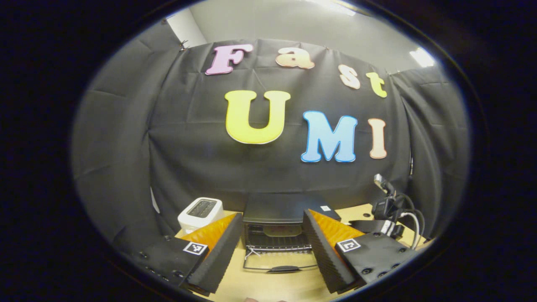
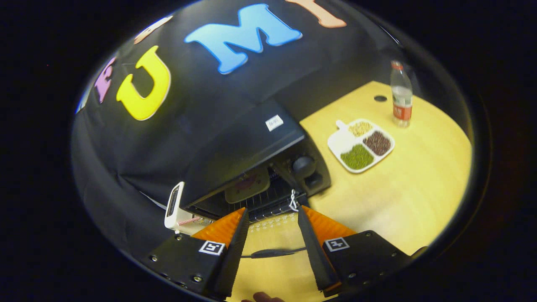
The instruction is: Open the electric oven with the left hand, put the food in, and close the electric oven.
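The left hand-held gripper (image 1: 272,247) stands wide, nothing between its fingers, held just above the pale wooden worktop (image 1: 268,289). Straight ahead of it sits the electric oven (image 1: 285,214), a dark box against the booth wall. Its glass door (image 1: 279,262) lies folded down flat toward the gripper, the door's dark handle (image 1: 283,269) nearest the fingertips and framed in the gap between them. Inside the open cavity a wire rack shows, with a flat plate of food (image 1: 282,230) resting on it. Beyond the left finger, beside the oven, stands a white toaster (image 1: 200,213). Beyond the right finger a bundle of black and white cables (image 1: 396,214) and a clamp rise from the worktop's far edge.

The right hand-held gripper (image 2: 272,235) is also spread wide and empty, tilted so the scene leans. The electric oven (image 2: 247,147) is just ahead, its door (image 2: 272,235) down between the fingers, the handle (image 2: 272,253) lying across the gap close to the camera. The plate of food (image 2: 247,188) sits on the rack inside, and a round knob (image 2: 303,164) shows on the oven's front panel. The white toaster (image 2: 176,207) is ahead of the left finger. Off to the right, well apart from the oven, a white divided tray (image 2: 340,142) of green, dark red and pale grains lies on the worktop (image 2: 411,188), with a clear plastic bottle (image 2: 401,94) standing beyond it.
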The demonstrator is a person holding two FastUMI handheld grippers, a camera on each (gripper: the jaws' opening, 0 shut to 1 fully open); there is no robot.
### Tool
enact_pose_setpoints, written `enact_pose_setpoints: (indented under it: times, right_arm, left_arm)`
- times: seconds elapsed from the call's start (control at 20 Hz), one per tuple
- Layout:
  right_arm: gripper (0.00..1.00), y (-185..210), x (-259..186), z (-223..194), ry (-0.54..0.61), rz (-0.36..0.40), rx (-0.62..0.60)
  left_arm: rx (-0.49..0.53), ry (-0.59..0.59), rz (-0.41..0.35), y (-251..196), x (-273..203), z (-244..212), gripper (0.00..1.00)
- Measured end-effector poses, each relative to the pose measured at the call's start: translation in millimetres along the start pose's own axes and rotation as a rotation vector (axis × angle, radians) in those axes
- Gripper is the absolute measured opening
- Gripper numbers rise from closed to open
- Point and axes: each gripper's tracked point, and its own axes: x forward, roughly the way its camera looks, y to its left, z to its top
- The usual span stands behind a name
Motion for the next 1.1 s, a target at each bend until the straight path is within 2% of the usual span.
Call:
enact_pose_setpoints:
  times: [0.2,0.35,0.45,0.5,0.55,0.6,0.7,0.75,0.8,0.85,0.9,0.95,1.0,1.1]
  right_arm:
    - [0.72,-2.7,-64.2,58.1,-0.169,0.022,-0.199]
    - [0.72,13.5,-129.0,109.2,-0.362,0.045,-0.386]
    - [0.72,26.8,-179.8,138.2,-0.485,0.077,-0.439]
    - [0.72,30.8,-203.0,152.7,-0.537,0.091,-0.441]
    - [0.62,28.2,-220.0,163.6,-0.576,0.083,-0.441]
    - [0.72,23.4,-234.3,172.1,-0.610,0.074,-0.438]
    - [0.80,14.5,-250.1,186.4,-0.667,0.056,-0.447]
    - [0.88,8.3,-253.4,190.3,-0.686,0.048,-0.448]
    - [0.89,1.7,-257.5,191.4,-0.691,0.031,-0.442]
    - [0.97,-4.3,-259.2,189.4,-0.682,0.011,-0.442]
    - [1.00,-8.4,-260.8,188.2,-0.677,0.003,-0.452]
    - [0.97,-11.0,-262.5,189.9,-0.678,-0.003,-0.461]
    - [0.97,-12.6,-264.1,192.6,-0.684,-0.003,-0.461]
    - [0.97,-15.4,-262.2,190.1,-0.674,-0.013,-0.484]
  left_arm:
    - [0.020,-0.027,-0.038,-30.6,5.6,16.3,1.00]
    - [0.029,-0.050,-0.070,-52.5,9.2,29.3,1.00]
    - [0.026,-0.057,-0.089,-66.3,8.0,36.7,0.91]
    - [0.026,-0.056,-0.091,-69.4,9.0,37.2,1.00]
    - [0.027,-0.040,-0.094,-72.3,10.1,32.6,1.00]
    - [0.028,-0.019,-0.096,-76.2,14.3,22.6,1.00]
    - [0.020,0.022,-0.104,-82.7,21.5,3.5,0.97]
    - [0.017,0.056,-0.101,-83.9,26.2,-9.6,1.00]
    - [0.019,0.095,-0.094,-84.1,29.5,-23.7,1.00]
    - [0.027,0.146,-0.085,-82.9,33.0,-38.4,1.00]
    - [0.045,0.210,-0.070,-80.1,35.5,-57.6,1.00]
    - [0.060,0.252,-0.059,-77.7,37.3,-70.0,1.00]
    - [0.069,0.298,-0.056,-77.3,42.2,-82.5,0.92]
    - [0.070,0.399,-0.068,-80.5,43.0,-111.5,1.00]
